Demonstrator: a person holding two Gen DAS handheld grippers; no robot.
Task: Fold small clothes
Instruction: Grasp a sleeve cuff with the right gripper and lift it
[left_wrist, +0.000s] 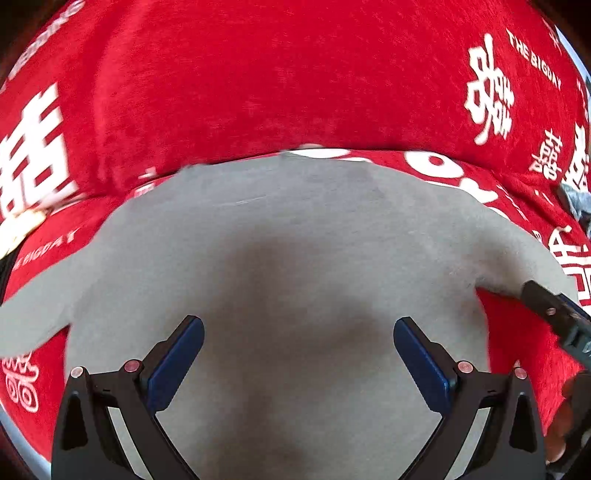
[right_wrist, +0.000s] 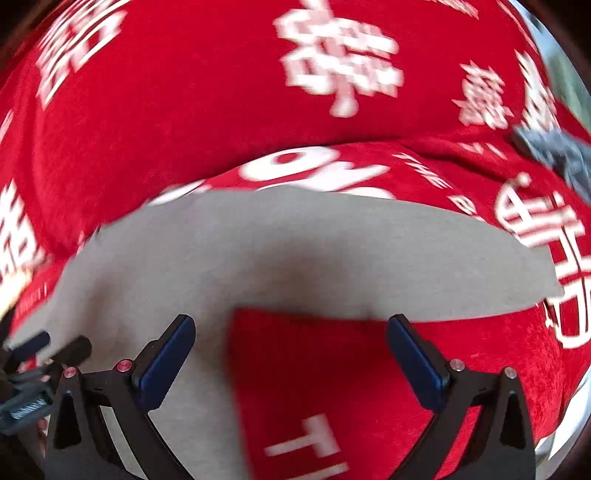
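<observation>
Flat, soft grey garment (left_wrist: 295, 258) spread on plush red cloth (left_wrist: 240, 74) with white lettering. Under left gripper (left_wrist: 298, 332), jaws wide apart, empty; sleeve beneath right gripper (right_wrist: 291, 332), likewise spread, empty.

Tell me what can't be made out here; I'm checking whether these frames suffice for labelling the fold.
- Grey garment: left wrist view, lower hem cut off by the frame edge and left gripper; type unclear.
- Dark grey item: right wrist view, motion-blurred at the rim; unidentifiable.
- Red printed cloth: right wrist view, characters smeared.
- Right gripper: contact with the fabric unclear.
</observation>
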